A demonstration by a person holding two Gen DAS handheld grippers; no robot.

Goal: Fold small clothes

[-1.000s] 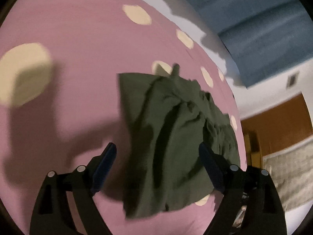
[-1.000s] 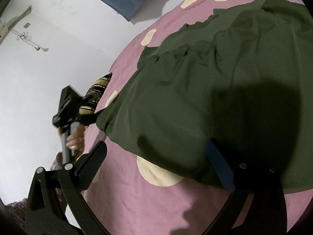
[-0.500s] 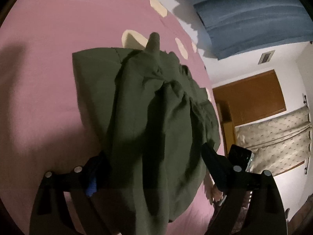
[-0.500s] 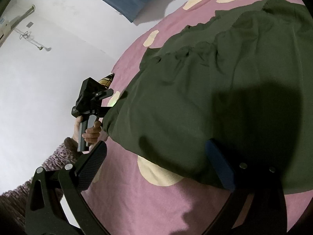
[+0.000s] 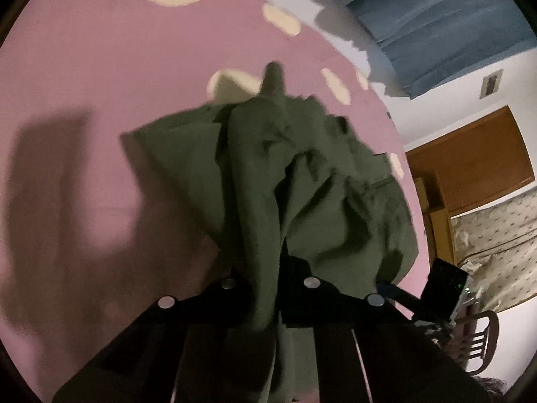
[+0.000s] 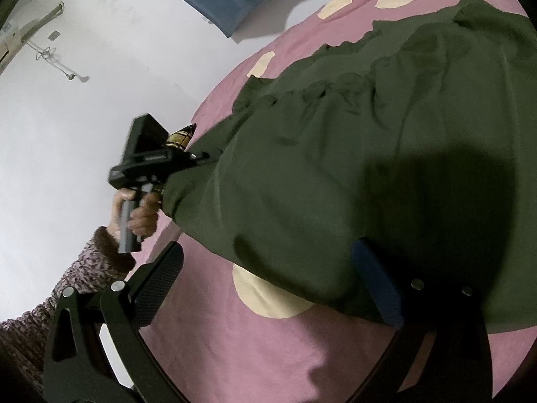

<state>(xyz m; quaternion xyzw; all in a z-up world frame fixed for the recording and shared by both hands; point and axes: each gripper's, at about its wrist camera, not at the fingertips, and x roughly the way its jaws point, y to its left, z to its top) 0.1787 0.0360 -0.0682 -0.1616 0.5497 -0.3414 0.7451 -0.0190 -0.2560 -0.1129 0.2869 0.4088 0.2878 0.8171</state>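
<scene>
Now that the left gripper (image 5: 270,268) has just closed, pinching one edge of the dark green garment (image 6: 352,168), a thin bite could slip when lifted, or drag the cloth into a bunch. The right gripper (image 6: 268,272) hangs spread wide over the garment's near edge. The garment lies on a pink bedsheet (image 6: 268,352) with cream spots, below a white wall (image 6: 84,100) and blue curtain (image 5: 436,27).

One dark green garment (image 6: 352,154) lies on one pink spotted bedsheet (image 6: 268,352), flanked by two handheld grippers, left (image 5: 268,288) and right (image 6: 268,285).
</scene>
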